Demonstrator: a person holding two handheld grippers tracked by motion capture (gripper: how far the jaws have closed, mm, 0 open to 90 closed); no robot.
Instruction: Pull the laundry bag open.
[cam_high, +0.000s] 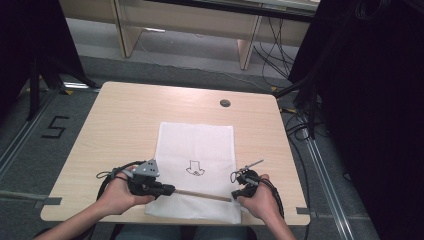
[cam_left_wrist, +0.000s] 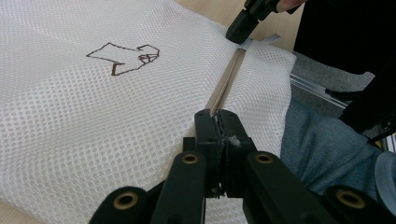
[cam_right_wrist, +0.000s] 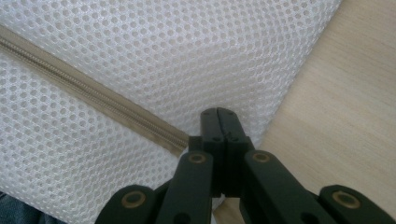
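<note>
Mesh bag (cam_high: 196, 150) is laid flat in the lower middle of the high view, on the wooden table (cam_high: 125, 120), with its zipper (cam_high: 202, 195) running across the near end, close to the person's edge. This placement seems chosen so that both ends of the zipper can be reached at once.

At the lower left of the high view the left gripper (cam_high: 169, 189) is held low and level, and its jaws are closed at the left end of the zipper. It is judged that the bag is pinched there, on the zipper tape or its pull, so that the cloth is kept tight; which of the two is gripped cannot be told.

At the lower right the right gripper (cam_high: 235, 196) is pressed shut at the other end of the zipper, probably to anchor the bag against a pull.

The whole layout, with the small dark drawing (cam_high: 195, 168) on the bag and the round hole (cam_high: 225, 103) in the table, is given by the high view. In the left gripper view the teeth of the zipper (cam_left_wrist: 226, 84) are seen running away toward the other gripper (cam_left_wrist: 239, 29) at the upper right, and a trouser leg (cam_left_wrist: 327, 144) is seen below the table edge. In the right gripper view the fine mesh (cam_right_wrist: 187, 51) and the bare wood (cam_right_wrist: 336, 102) beside the bag's corner are shown from near.
</note>
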